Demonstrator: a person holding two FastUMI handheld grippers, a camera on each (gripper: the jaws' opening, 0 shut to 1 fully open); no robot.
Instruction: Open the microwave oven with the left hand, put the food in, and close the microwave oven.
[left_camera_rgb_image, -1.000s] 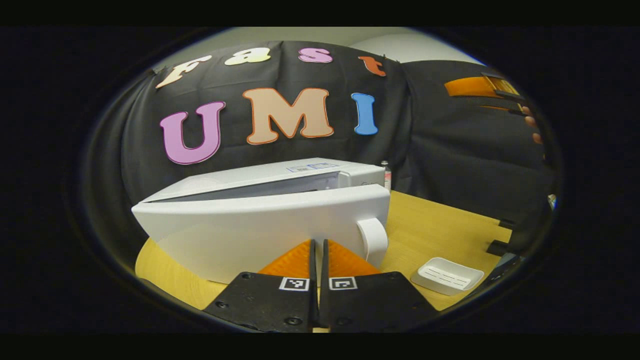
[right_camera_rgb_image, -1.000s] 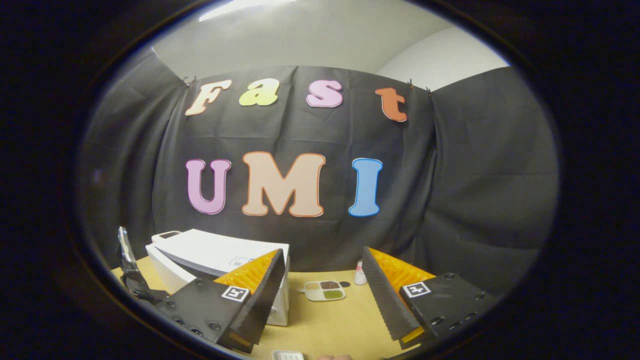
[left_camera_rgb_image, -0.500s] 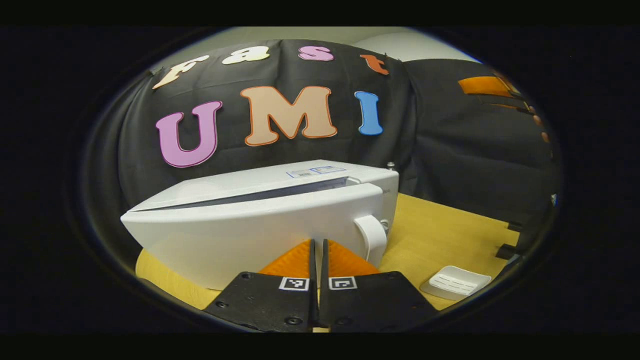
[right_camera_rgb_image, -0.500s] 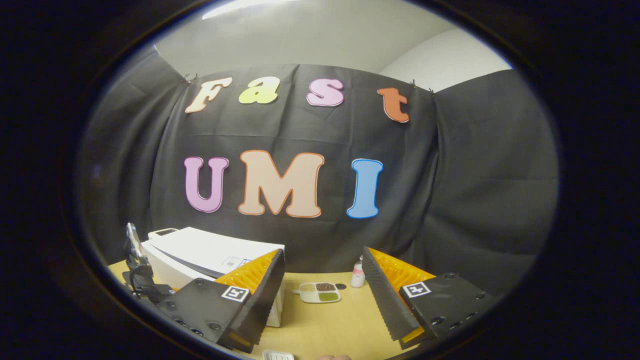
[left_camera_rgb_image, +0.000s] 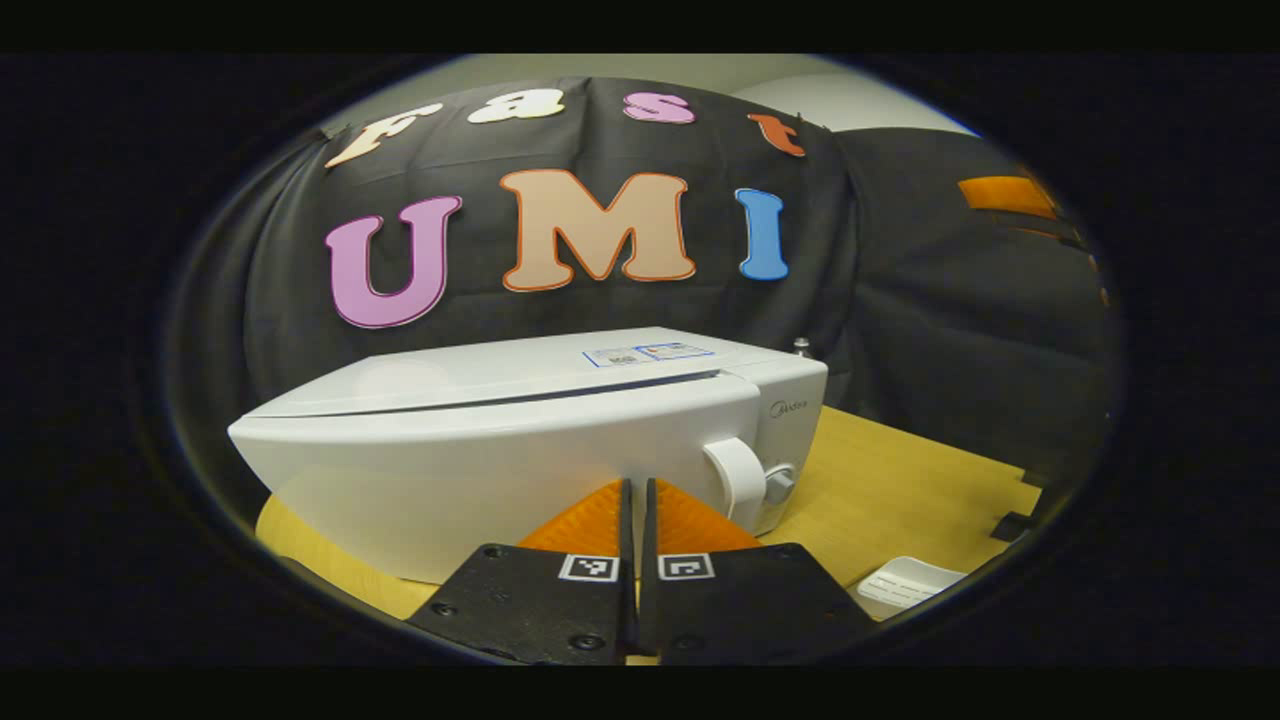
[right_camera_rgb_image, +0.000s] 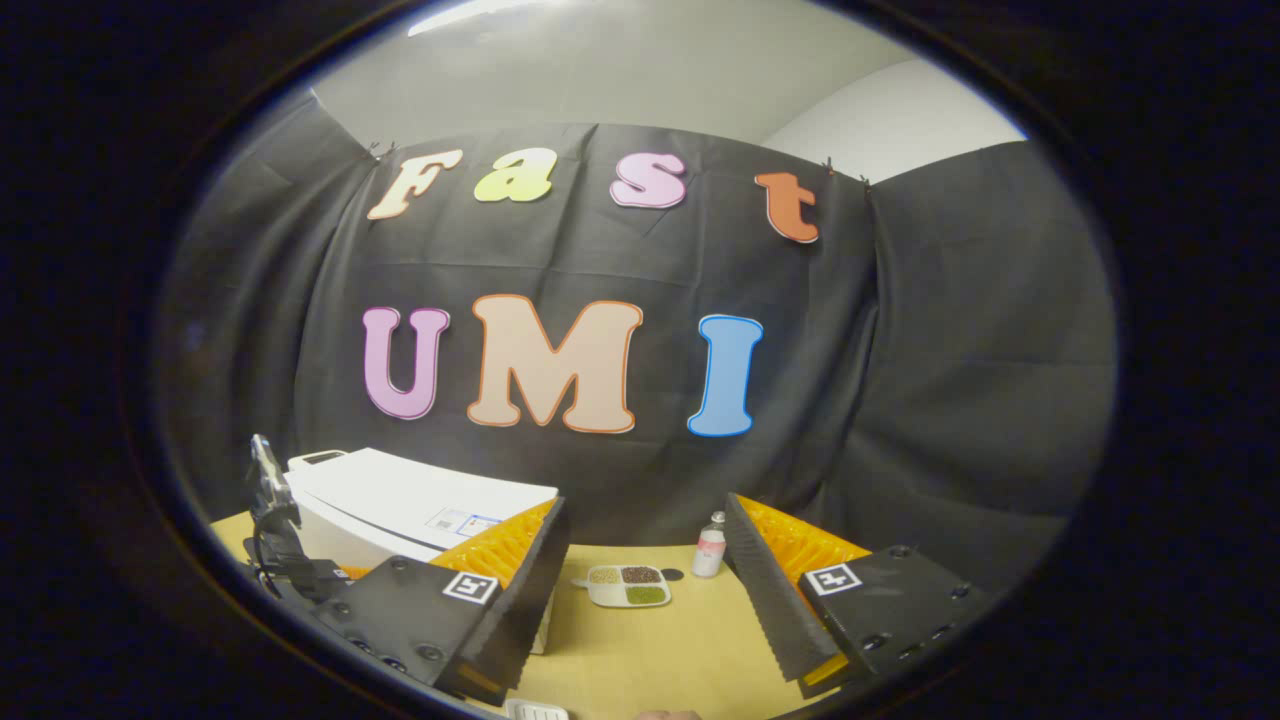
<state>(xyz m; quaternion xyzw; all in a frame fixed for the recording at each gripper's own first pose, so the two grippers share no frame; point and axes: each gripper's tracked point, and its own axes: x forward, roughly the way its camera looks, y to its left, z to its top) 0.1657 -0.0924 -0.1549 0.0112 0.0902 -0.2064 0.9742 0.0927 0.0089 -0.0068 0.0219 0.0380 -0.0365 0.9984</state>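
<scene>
A: What is seen, and how should the door be shut?

B: A white microwave (left_camera_rgb_image: 520, 440) is set on the wood surface (left_camera_rgb_image: 900, 470), its door almost closed. The left gripper (left_camera_rgb_image: 636, 520), jaws pressed together, is best pushed squarely.

A: And containers?

B: A divided tray (right_camera_rgb_image: 627, 586) of grains is seen beside a bottle (right_camera_rgb_image: 709, 546); the right gripper (right_camera_rgb_image: 640, 590) is held spread, empty.

Bystanders on the wooden surface

In the right gripper view, a small bottle (right_camera_rgb_image: 709, 546) with a pale cap stands upright at lower centre of the frame, near the black cloth wall (right_camera_rgb_image: 950, 380). A white ridged dish (left_camera_rgb_image: 905, 582) lies at the lower right of the left gripper view, on the tan surface (left_camera_rgb_image: 900, 470). Grey ceiling (right_camera_rgb_image: 620, 70) shows above the cloth.
</scene>
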